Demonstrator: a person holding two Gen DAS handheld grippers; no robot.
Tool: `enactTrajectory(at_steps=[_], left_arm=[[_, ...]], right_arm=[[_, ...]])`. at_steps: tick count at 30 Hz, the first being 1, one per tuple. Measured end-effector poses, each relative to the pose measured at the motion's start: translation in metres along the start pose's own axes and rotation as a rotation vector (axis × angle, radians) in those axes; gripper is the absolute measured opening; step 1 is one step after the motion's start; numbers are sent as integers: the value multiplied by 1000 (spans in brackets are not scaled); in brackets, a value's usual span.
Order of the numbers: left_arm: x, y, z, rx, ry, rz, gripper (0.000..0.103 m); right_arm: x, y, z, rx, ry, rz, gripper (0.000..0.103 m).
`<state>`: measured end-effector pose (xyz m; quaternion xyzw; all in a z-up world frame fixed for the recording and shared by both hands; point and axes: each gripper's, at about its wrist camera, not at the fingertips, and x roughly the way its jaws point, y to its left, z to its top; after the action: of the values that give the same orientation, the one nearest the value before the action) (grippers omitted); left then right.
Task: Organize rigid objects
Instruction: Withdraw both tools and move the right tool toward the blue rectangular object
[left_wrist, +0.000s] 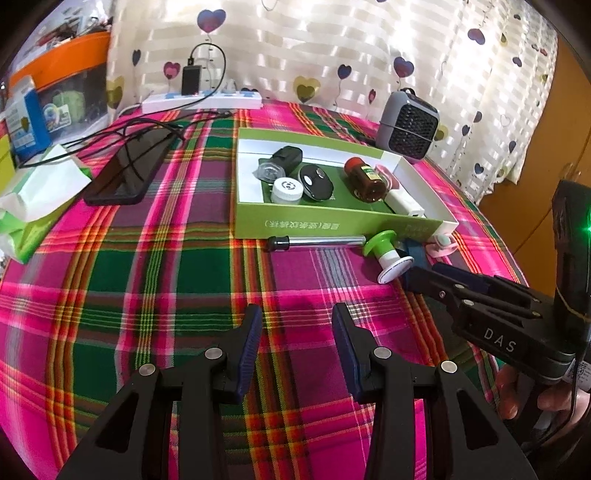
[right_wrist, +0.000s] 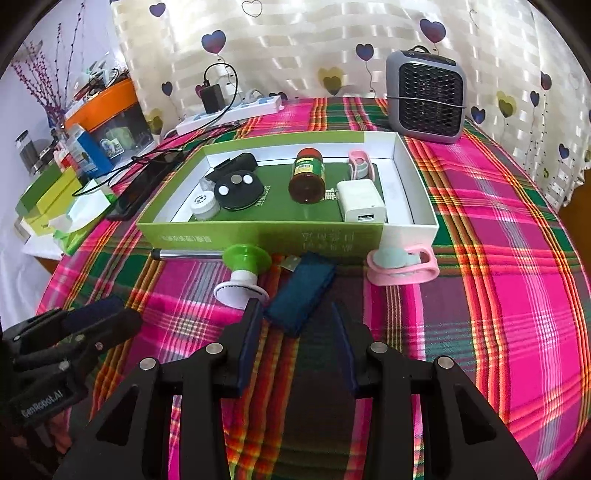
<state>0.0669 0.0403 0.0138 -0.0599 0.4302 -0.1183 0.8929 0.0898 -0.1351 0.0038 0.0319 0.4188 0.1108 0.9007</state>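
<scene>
The left gripper (left_wrist: 297, 332) hangs over the bright checked cloth (left_wrist: 155, 280) with its fingers apart and nothing between them. The right gripper (left_wrist: 419, 271) reaches in from the side, close to a green and white stamp (left_wrist: 386, 256). Behind sits a green box (left_wrist: 332, 221) with small things inside

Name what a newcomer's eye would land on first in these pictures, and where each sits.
The loud pink-and-green plaid cloth fills both views. At its middle sits a green box holding small items, such as a brown bottle and a white charger. A dark blue block lies before the box, just ahead of the open right gripper.
</scene>
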Motion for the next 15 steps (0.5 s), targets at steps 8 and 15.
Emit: enactTrajectory(at_steps=[8, 15], left_arm=[[6, 0, 3, 1, 17, -10, 38], [7, -2, 4, 8, 21, -22, 38]], right_arm=[[3, -5, 5, 41, 1, -7, 39], [-4, -13, 3, 63, 2, -75, 39]])
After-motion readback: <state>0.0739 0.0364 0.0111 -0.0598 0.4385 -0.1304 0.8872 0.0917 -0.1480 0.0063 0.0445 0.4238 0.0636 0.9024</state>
